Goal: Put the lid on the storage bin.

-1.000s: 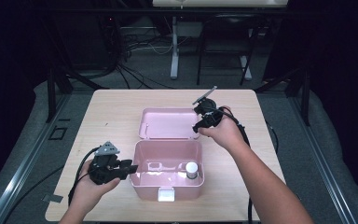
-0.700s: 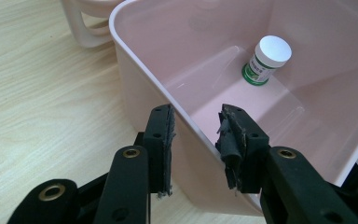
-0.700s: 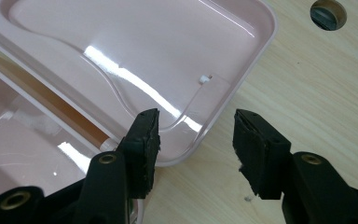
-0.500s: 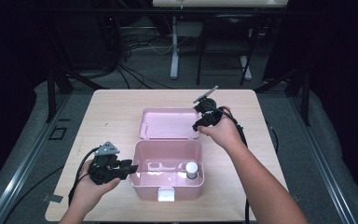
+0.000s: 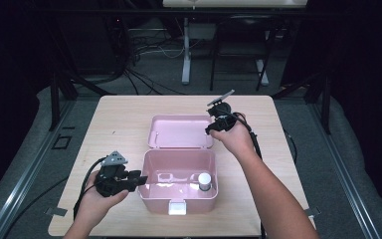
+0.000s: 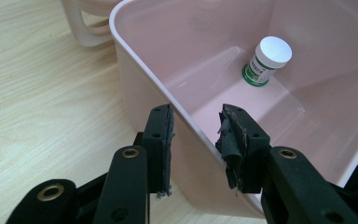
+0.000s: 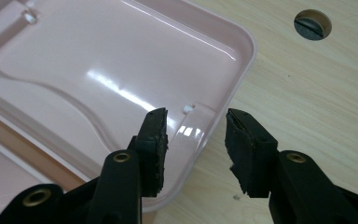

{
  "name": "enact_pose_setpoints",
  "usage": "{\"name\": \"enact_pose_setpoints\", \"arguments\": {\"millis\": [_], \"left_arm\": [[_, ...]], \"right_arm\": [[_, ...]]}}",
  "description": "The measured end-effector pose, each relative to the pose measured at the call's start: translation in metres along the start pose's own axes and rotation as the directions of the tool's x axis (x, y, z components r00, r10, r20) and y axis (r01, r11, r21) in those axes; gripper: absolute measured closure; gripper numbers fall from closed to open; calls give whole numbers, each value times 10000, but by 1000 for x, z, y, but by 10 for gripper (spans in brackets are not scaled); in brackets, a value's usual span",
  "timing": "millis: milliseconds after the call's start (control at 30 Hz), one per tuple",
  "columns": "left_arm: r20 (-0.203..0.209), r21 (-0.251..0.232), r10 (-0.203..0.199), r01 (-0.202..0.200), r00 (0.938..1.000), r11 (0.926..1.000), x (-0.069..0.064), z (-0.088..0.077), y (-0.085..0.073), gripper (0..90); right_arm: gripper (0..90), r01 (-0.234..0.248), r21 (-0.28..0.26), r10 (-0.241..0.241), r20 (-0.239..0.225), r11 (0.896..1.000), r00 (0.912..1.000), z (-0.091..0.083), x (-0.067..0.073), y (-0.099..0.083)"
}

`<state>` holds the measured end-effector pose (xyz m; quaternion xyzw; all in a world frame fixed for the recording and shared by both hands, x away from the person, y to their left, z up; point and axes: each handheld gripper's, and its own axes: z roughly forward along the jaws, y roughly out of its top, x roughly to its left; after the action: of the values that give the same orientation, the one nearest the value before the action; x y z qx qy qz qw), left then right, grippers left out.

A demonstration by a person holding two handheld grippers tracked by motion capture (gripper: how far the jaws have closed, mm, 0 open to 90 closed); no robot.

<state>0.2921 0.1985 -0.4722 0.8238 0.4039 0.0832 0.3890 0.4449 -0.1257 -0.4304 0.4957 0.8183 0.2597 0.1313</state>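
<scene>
your left tongs [image 5: 138,180] sit at the 9 o'clock wall of the pink box [image 5: 179,199], near the middle of the desk [image 5: 124,119]. in the left gripper view the tongs [image 6: 196,135] straddle that wall's rim, one jaw outside and one inside, set partly apart; you cannot tell whether the pads press on the plastic. a small white-capped bottle [image 6: 265,60] stands upright on the box floor, well beyond the jaws toward 1 o'clock in that view; from above the bottle [image 5: 204,180] is by the box's 3 o'clock wall.

your right tongs [image 5: 210,130] are at the 3 o'clock corner of the opened lid [image 5: 179,132], which lies flat at 12 o'clock of the box. in the right gripper view the tongs [image 7: 196,140] have just been closing, with the lid's rim [image 7: 200,135] between them, still with a gap at the outer pad.
</scene>
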Motion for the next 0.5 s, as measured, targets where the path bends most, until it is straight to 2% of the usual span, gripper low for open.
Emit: {"name": "enact_pose_setpoints", "arguments": {"millis": [167, 267, 367, 500], "left_arm": [[-21, 13, -7, 7, 10000, 10000, 0, 0, 0, 639], [-23, 9, -6, 6, 10000, 10000, 0, 0, 0, 638], [-25, 12, -45, 45, 10000, 10000, 0, 1, 0, 636], [-12, 4, -58, 58, 10000, 10000, 0, 1, 0, 636]], "right_arm": [[584, -354, 141, 351, 219, 9993, 9991, 6, -1, 2], [601, -761, 304, 757, 142, 9966, 9970, 10, -2, 3], [603, -857, 301, 848, 300, 9959, 9959, 12, -4, 4], [612, -1429, 328, 1422, 230, 9892, 9896, 15, -9, 6]]}}
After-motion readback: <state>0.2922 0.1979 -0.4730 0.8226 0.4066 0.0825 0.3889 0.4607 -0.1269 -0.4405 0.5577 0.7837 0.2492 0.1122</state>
